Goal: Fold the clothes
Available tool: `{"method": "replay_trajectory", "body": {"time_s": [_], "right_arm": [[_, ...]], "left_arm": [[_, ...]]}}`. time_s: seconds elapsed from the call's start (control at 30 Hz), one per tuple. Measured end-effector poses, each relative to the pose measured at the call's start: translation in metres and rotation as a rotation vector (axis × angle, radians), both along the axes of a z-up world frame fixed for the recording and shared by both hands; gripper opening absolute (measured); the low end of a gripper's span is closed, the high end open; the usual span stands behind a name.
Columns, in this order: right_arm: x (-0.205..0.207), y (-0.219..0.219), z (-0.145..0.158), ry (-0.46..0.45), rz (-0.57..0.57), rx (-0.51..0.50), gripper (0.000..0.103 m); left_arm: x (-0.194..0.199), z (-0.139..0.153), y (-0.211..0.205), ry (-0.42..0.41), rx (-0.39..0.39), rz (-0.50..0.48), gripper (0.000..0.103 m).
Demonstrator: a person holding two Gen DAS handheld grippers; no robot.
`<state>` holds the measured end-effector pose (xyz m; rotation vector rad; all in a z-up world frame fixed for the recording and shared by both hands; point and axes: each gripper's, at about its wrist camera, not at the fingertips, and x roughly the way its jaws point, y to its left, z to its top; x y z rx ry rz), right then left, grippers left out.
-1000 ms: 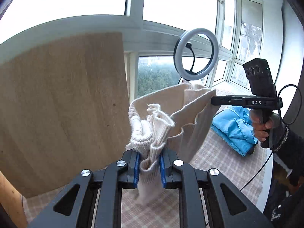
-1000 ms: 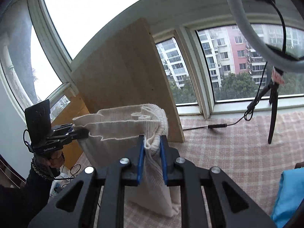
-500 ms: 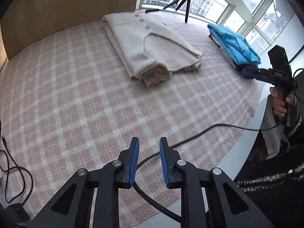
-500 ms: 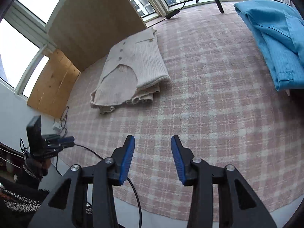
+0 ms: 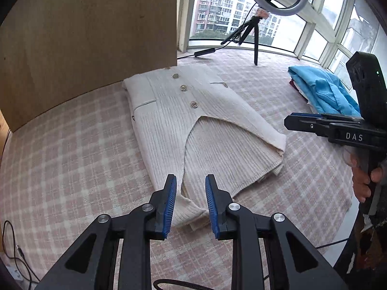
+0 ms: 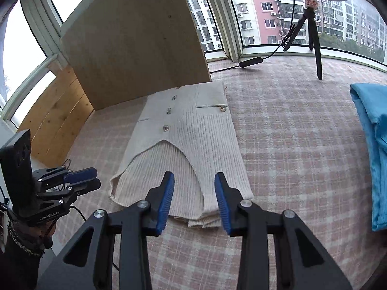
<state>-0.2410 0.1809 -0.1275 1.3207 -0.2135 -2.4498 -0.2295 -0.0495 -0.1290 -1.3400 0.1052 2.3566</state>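
Left wrist view: the left claw (image 5: 188,200) hangs released, its blue pads apart with nothing between them, just above the near hem of the cream cardigan (image 5: 193,125), which lies folded lengthwise on the checked table cover (image 5: 72,169) ahead of the claw. To the claw's right the right claw (image 5: 297,120) hovers beside the cardigan's right edge; a folded blue garment (image 5: 324,89) rests farther right, and a wooden board (image 5: 84,36) stands ahead on the left. Right wrist view: the right claw (image 6: 194,198) is likewise released and empty, poised over the cardigan's (image 6: 188,145) near edge, where loose layers stick out below the top panel. The left claw (image 6: 82,178) shows to its left, clear of the fabric. Judging from this, the next fold brings the hem toward the buttons. The risk is pinching only the top layer, because the stacked edges are uneven; the lower layers would then slide out and the sleeves spill. Uneven lifting by the two claws could skew the fold.
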Motion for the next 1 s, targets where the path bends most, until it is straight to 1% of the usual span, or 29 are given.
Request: {"method": "replay_trajectory", "body": {"time_s": [0.1,0.13,0.17,0.27,0.33,0.37,0.4,0.43,0.53,0.57,0.63,0.67,0.7,0.77,0.87,0.93,1.0], "right_arm": [[-0.005,-0.008,-0.013,-0.056,0.024,-0.026,0.034],[-0.007,-0.010,-0.017,-0.075,0.032,-0.036,0.034],[-0.009,-0.017,-0.018,-0.080,0.050,-0.040,0.034],[-0.015,-0.038,-0.019,-0.085,0.107,-0.050,0.034],[-0.024,-0.057,-0.020,-0.067,0.151,-0.013,0.033],[-0.029,-0.067,-0.021,-0.064,0.184,-0.012,0.030],[-0.034,-0.076,-0.024,-0.071,0.218,-0.013,0.013],[-0.037,-0.082,-0.027,-0.083,0.242,-0.017,0.007],[-0.043,-0.096,-0.035,-0.118,0.299,-0.046,0.007],[-0.044,-0.098,-0.036,-0.126,0.311,-0.067,0.007],[-0.044,-0.104,-0.037,-0.126,0.339,-0.071,0.007],[-0.043,-0.106,-0.038,-0.125,0.353,-0.072,0.007],[-0.042,-0.109,-0.039,-0.124,0.367,-0.072,0.007],[-0.042,-0.113,-0.044,-0.137,0.374,-0.077,0.007],[-0.042,-0.117,-0.052,-0.157,0.382,-0.084,0.007],[-0.042,-0.120,-0.058,-0.171,0.388,-0.089,0.007],[-0.042,-0.123,-0.063,-0.185,0.393,-0.093,0.007]], "left_arm": [[0.012,-0.002,-0.014,0.001,0.012,0.030,0.024],[0.018,-0.003,-0.021,-0.009,0.037,0.036,0.024],[0.021,-0.006,-0.026,-0.022,0.063,0.042,0.025],[0.026,-0.015,-0.031,-0.049,0.093,0.058,0.025],[0.024,-0.020,-0.029,-0.052,0.103,0.065,0.025],[0.022,-0.022,-0.028,-0.052,0.109,0.071,0.027],[0.018,-0.024,-0.027,-0.052,0.119,0.081,0.027],[0.014,-0.026,-0.026,-0.053,0.130,0.092,0.027],[0.005,-0.031,-0.023,-0.060,0.156,0.107,0.027],[0.002,-0.033,-0.022,-0.057,0.149,0.109,0.027],[-0.002,-0.038,-0.021,-0.066,0.141,0.114,0.027],[-0.003,-0.039,-0.021,-0.067,0.143,0.113,0.021],[-0.004,-0.039,-0.021,-0.069,0.145,0.112,0.005],[-0.005,-0.038,-0.022,-0.067,0.147,0.108,0.004],[-0.002,-0.023,-0.022,-0.040,0.138,0.082,0.004],[0.001,-0.010,-0.024,-0.022,0.147,0.070,0.004],[0.003,-0.001,-0.023,-0.013,0.158,0.037,0.002]]}}
